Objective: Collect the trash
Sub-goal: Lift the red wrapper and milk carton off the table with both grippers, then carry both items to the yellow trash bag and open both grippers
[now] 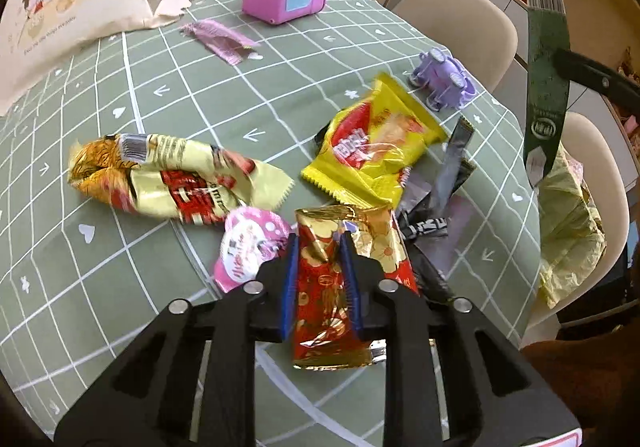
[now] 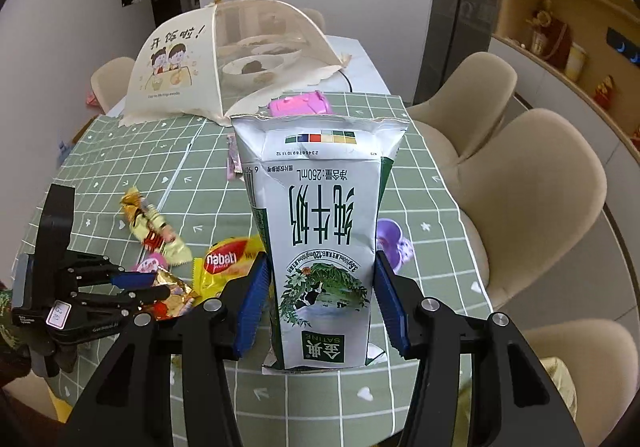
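The milk carton [image 2: 324, 247], upside down, stands lengthwise between the right gripper [image 2: 322, 303] jaws, which clamp its sides above the tabletop [image 2: 304, 399]. Left of the carton, the left gripper [image 1: 320, 267] jaws pinch the red-gold wrapper [image 1: 328, 287], its long axis running along the fingers.

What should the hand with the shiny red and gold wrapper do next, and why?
Probably lift it clear of the table. The left gripper has its blue pads closed on the red and gold wrapper, which hangs among other wrappers on the green tablecloth. The right gripper already holds the milk carton, so both pieces look ready to carry off.
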